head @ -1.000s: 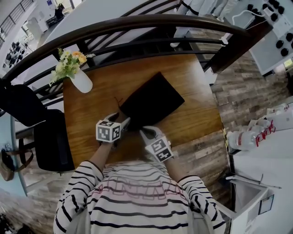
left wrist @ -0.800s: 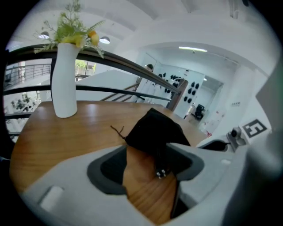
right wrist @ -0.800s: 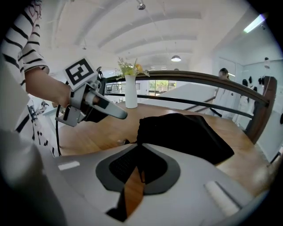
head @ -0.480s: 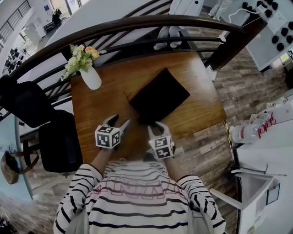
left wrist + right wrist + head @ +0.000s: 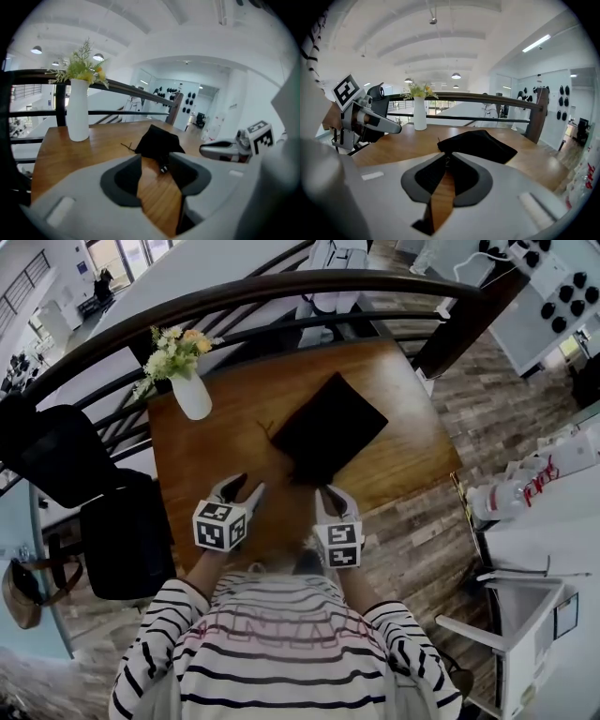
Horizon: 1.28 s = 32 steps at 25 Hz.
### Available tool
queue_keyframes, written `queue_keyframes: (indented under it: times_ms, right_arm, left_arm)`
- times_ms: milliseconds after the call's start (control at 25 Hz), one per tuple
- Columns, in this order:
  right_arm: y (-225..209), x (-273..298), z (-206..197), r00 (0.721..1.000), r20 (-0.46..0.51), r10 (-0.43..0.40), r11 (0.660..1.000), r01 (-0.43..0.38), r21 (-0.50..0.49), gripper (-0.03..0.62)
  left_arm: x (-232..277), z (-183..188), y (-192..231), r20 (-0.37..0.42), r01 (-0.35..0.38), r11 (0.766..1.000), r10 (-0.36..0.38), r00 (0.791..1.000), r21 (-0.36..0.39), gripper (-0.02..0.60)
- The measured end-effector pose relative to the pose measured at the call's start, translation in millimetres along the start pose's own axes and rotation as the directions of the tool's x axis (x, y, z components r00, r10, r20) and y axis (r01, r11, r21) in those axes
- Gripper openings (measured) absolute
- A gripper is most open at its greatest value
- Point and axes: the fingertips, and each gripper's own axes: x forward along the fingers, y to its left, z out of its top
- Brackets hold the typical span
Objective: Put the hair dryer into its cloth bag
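Observation:
The black cloth bag (image 5: 328,427) lies flat on the wooden table (image 5: 216,451), its mouth toward me, with a thin drawstring (image 5: 265,428) trailing at its left. No hair dryer shows outside the bag. My left gripper (image 5: 243,487) hovers near the table's front edge, short of the bag, its jaws closing with nothing between them. My right gripper (image 5: 330,492) hangs just before the bag's near corner, jaws closing to a narrow gap, also empty. In the left gripper view the bag (image 5: 157,142) sits beyond the jaws. In the right gripper view the bag (image 5: 480,144) lies just ahead.
A white vase of flowers (image 5: 191,396) stands at the table's far left corner. A dark curved railing (image 5: 281,289) runs behind the table. A black chair (image 5: 127,535) stands left of the table. To the right, a white counter holds plastic bottles (image 5: 511,498).
Both grippers have drawn back from the bag's near edge toward me and risen a little. The left jaws have narrowed. The bag stays on the table.

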Motion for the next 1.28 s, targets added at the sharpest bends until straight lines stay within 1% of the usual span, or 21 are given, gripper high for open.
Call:
queue_keyframes:
  times_ms: [200, 280, 440, 520, 640, 920, 1280]
  right_arm:
    - [14, -23, 20, 0.995, 0.090, -0.054, 0.998, 0.050, 0.039, 0.000]
    - [22, -32, 25, 0.991, 0.118, -0.059, 0.997, 0.052, 0.063, 0.000]
    - [31, -49, 35, 0.982, 0.170, -0.085, 0.993, 0.069, 0.096, 0.000]
    - [38, -57, 38, 0.978, 0.189, -0.089, 0.992, 0.069, 0.110, 0.000]
    - [50, -69, 45, 0.971, 0.222, -0.089, 0.990, 0.062, 0.127, 0.000]
    - [78, -93, 53, 0.955, 0.278, -0.102, 0.986, 0.060, 0.159, 0.000]
    - [106, -112, 50, 0.951, 0.286, -0.118, 0.983, 0.071, 0.168, -0.002]
  left_arm:
    - [-27, 3, -5, 0.041, 0.041, 0.999, -0.042, 0.998, 0.023, 0.133]
    - [-38, 4, -8, 0.059, 0.053, 0.998, -0.055, 0.997, 0.037, 0.101]
    - [-61, 5, -13, 0.085, 0.068, 0.996, -0.073, 0.994, 0.060, 0.061]
    - [-73, 4, -14, 0.099, 0.073, 0.995, -0.079, 0.992, 0.067, 0.032]
    - [-90, 2, -16, 0.116, 0.076, 0.994, -0.085, 0.990, 0.085, 0.006]
    - [-125, -5, -16, 0.136, 0.091, 0.989, -0.106, 0.985, 0.113, 0.000]
    - [-153, -17, -16, 0.135, 0.121, 0.985, -0.138, 0.981, 0.126, 0.000]
